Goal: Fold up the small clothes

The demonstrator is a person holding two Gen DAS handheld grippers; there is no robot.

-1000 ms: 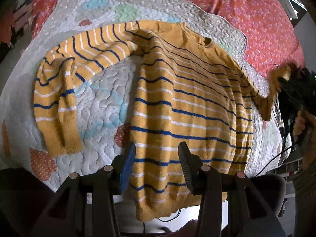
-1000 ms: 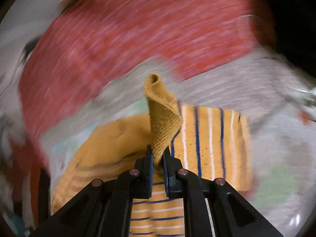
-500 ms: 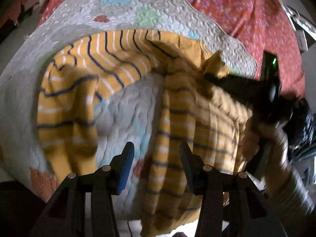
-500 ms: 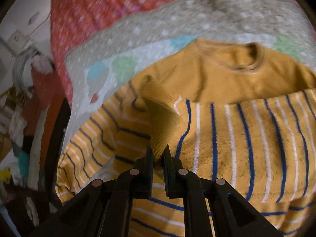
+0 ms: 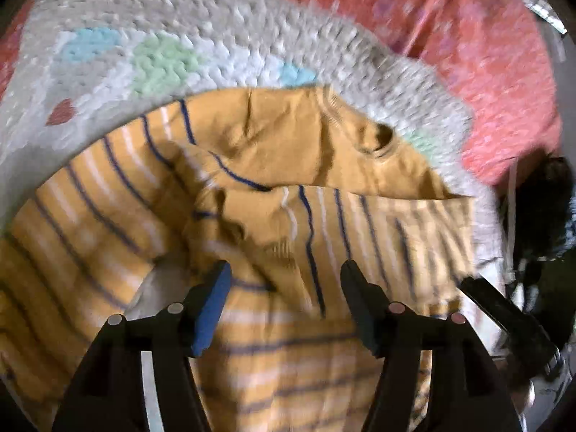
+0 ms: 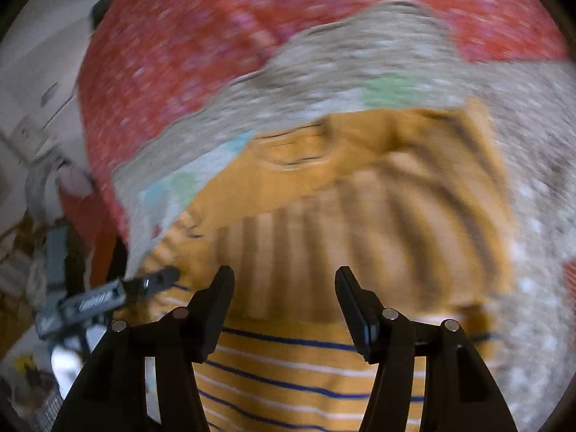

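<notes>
A mustard-yellow sweater (image 5: 288, 165) with blue and white stripes lies on a quilt; it also shows in the right wrist view (image 6: 324, 194). One sleeve (image 5: 360, 223) is folded across its chest, below the collar (image 5: 374, 140). The other sleeve (image 5: 90, 216) curves out to the left. My left gripper (image 5: 284, 288) is open and empty, just above the folded sleeve. My right gripper (image 6: 284, 288) is open and empty over the sweater's body. Both views are motion-blurred.
The sweater rests on a grey-white quilt (image 5: 216, 36) with pastel patches, over a red floral bedspread (image 5: 468, 36). The other gripper's dark body (image 5: 504, 316) shows at the right edge. Clutter and a wall (image 6: 32, 108) lie off the bed's left side.
My right gripper carried the sleeve cuff across the sweater's chest, let it go and opened wide. My left gripper moved closer over the sweater, still open.
</notes>
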